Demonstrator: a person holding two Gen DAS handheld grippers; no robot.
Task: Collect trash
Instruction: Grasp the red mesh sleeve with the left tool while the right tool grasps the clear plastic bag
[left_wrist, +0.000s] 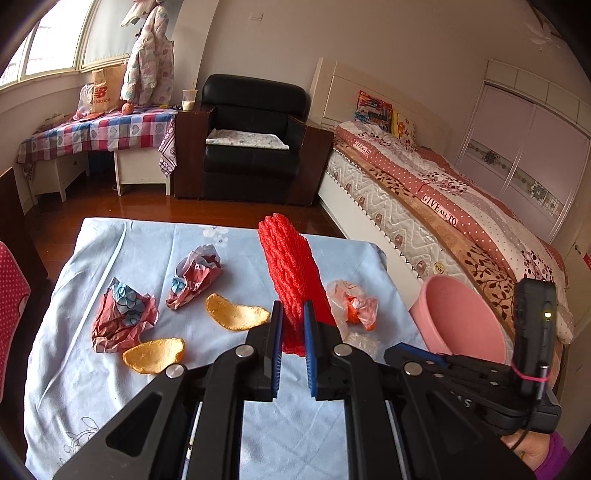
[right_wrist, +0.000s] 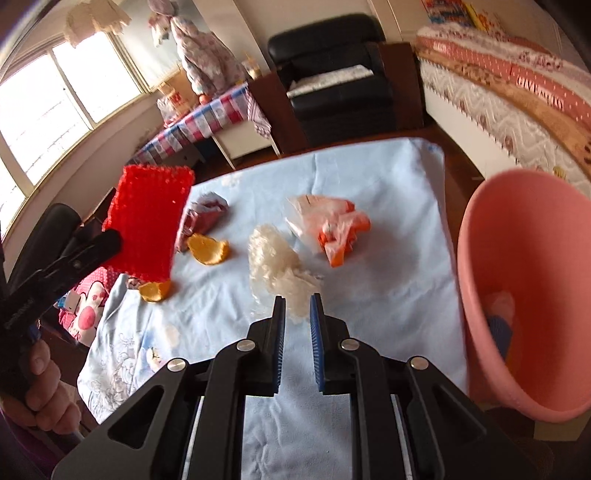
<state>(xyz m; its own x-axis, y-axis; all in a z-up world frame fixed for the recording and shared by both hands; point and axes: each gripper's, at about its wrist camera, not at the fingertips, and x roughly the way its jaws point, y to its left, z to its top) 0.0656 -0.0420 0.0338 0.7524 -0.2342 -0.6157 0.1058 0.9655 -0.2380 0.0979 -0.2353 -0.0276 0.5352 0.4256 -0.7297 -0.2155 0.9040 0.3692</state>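
Note:
My left gripper (left_wrist: 293, 325) is shut on a red foam net sleeve (left_wrist: 291, 273), which it holds upright above the blue-clothed table (left_wrist: 236, 435). The sleeve (right_wrist: 147, 225) also shows at the left of the right wrist view. On the cloth lie two orange peels (left_wrist: 236, 312) (left_wrist: 153, 356), two crumpled paper wads (left_wrist: 194, 277) (left_wrist: 122, 317), an orange-and-clear plastic bag (right_wrist: 332, 229) and a white plastic wad (right_wrist: 273, 266). My right gripper (right_wrist: 297, 306) hangs low over the wad's near end. Its jaws stand a narrow gap apart and do not visibly press on the wad.
A pink bucket (right_wrist: 524, 258) stands off the table's right edge with some items inside. Behind are a bed (left_wrist: 443, 192), a black armchair (left_wrist: 255, 133) and a checked side table (left_wrist: 99, 133). A hand (right_wrist: 44, 391) holds the left gripper.

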